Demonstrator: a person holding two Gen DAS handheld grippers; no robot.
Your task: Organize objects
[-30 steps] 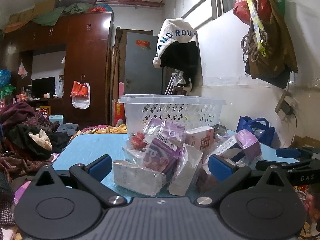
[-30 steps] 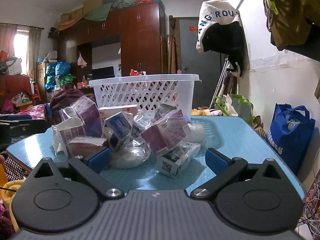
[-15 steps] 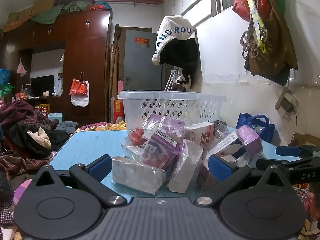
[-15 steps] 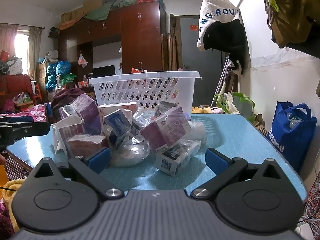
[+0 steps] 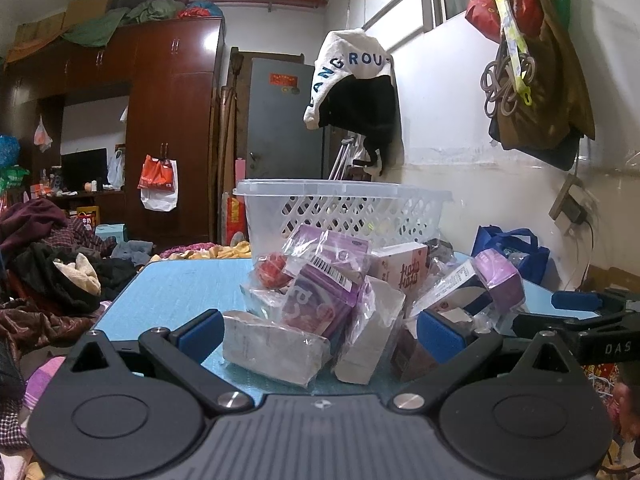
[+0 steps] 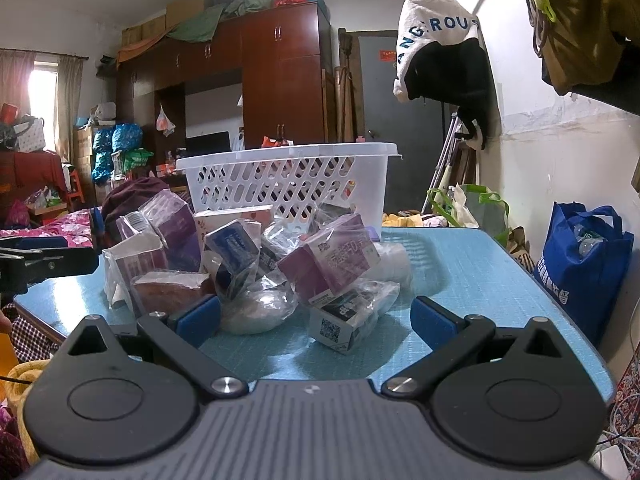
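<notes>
Plastic-wrapped boxes and packets lie heaped on the blue table, just ahead of both the left gripper and right gripper, jaws spread wide, empty.

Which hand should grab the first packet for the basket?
Probably the left. The left gripper is open with a grey packet lying right between its jaws. The right gripper is open too, but its nearest box sits a little beyond its tips. The basket stands behind the pile.

Cluttered home bedroom, wooden wardrobe, heaped clothes, curtained window
</notes>
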